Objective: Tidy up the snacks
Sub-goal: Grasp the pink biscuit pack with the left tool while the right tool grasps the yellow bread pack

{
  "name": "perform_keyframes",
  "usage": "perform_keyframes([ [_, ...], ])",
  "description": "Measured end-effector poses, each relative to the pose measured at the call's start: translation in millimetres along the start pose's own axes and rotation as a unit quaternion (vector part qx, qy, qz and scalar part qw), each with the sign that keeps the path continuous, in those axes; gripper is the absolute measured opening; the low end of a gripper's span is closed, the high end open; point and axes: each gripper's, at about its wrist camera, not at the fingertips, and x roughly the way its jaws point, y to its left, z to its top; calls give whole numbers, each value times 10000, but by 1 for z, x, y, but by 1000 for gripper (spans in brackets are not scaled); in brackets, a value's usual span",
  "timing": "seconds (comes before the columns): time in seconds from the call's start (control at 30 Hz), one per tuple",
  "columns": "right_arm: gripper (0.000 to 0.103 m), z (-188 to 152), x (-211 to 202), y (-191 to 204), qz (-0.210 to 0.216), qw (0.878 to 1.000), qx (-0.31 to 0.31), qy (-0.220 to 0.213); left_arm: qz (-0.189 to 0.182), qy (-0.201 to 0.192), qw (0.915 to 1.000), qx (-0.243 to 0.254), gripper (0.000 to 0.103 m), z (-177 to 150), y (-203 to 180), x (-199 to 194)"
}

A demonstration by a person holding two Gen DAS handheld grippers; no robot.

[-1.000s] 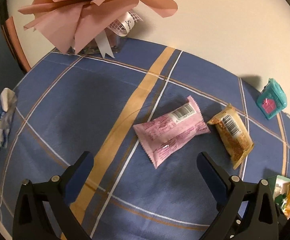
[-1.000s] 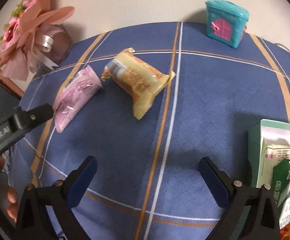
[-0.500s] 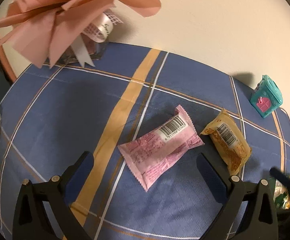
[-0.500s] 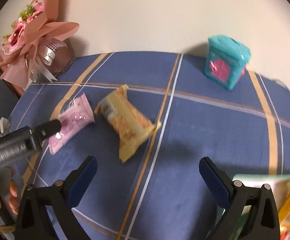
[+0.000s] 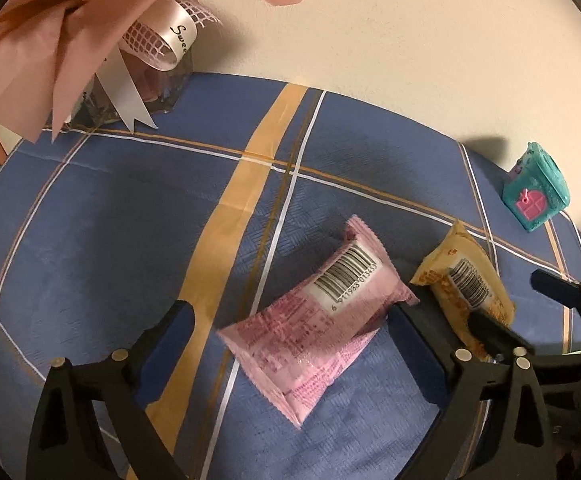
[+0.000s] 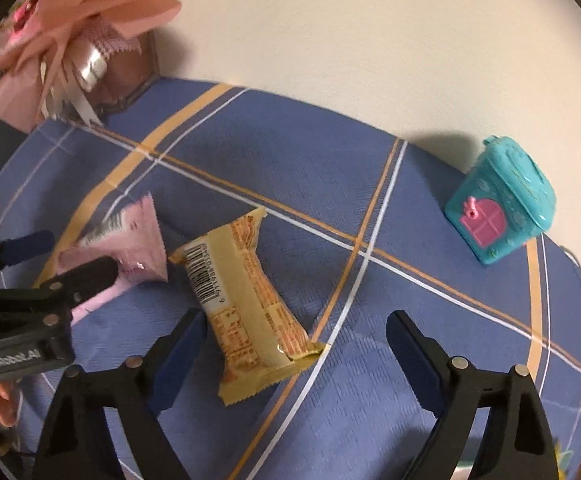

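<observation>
- My left gripper (image 5: 290,340): fingers spread wide, holding nothing; pink snack packet (image 5: 314,320) lies on the blue tablecloth (image 5: 130,220) between them, long axis slanting from near-left to far-right, barcode end farther off.
- My right gripper (image 6: 294,344): fingers likewise spread, empty; yellow snack packet (image 6: 246,304) lies between them, nearer the left finger, long axis running roughly away from me.
- Judgement: each packet belongs to its nearer hand; the pink one sits diagonally, so closing across its narrow width calls for a slight wrist turn.
- Packets just beside each other.
</observation>
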Motion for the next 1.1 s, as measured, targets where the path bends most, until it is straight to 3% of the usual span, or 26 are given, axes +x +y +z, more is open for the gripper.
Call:
perform_keyframes([
  [0.1,85,0,8,5,14,9999,-84,74,-70,-8,10000,-1,97,-1,0,0],
  [0.37,68,5,17,21,-32,9996,-207,167,-306,166,9994,-26,70,-5,-8,6],
  [0.67,47,4,20,22,-21,9998,10,178,-152,136,9996,-214,54,-9,-5,7],
  [0.93,41,1,19,20,-49,9996,160,228,-25,42,9992,-388,42,-11,-1,3],
  [1.1,41,0,19,18,-82,9993,238,289,31,19,9993,-383,40,-13,-3,3],
])
